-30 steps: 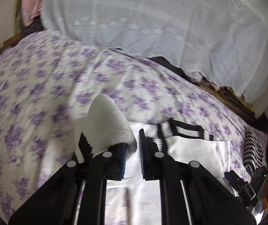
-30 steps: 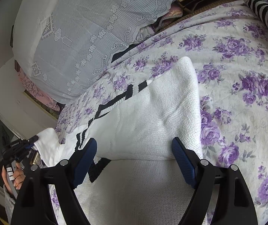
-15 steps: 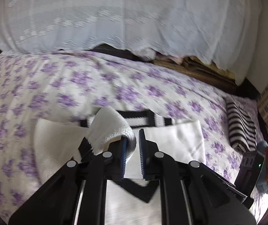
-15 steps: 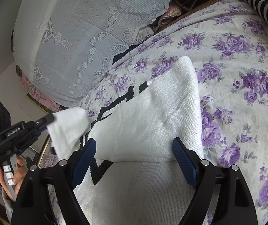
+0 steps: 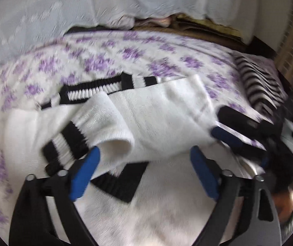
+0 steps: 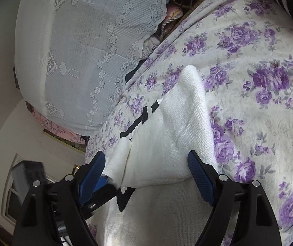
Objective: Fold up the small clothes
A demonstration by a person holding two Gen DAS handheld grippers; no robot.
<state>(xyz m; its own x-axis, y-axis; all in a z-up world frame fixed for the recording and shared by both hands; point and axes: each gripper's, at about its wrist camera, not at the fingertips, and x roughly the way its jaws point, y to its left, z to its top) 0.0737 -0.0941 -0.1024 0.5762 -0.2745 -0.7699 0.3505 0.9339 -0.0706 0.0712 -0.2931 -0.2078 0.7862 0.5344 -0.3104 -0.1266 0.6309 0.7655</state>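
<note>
A white knitted sweater with black trim lies spread on a bed whose bedspread is white with purple flowers. Both of its sleeves are folded in across the body.

The left tongs have just been opening and now stand wide apart, with nothing pinched between the blue pads. The sleeve end, with its black-and-white striped cuff, lies loose on the sweater just ahead of the left pad and slightly above the gap; whether the cloth brushes that pad cannot be told through the blur. A black band of the sweater's trim shows in the gap itself.

The right tongs are also spread wide and grip nothing. They hover low over the near part of the sweater, the folded right sleeve lying between and beyond the two pads, its pointed corner reaching away across the bedspread. From the left view the right tongs sit at the sweater's right edge.

A striped black-and-white garment lies well apart at the right side of the bed. A pale lace-covered pillow rests at the head.
</note>
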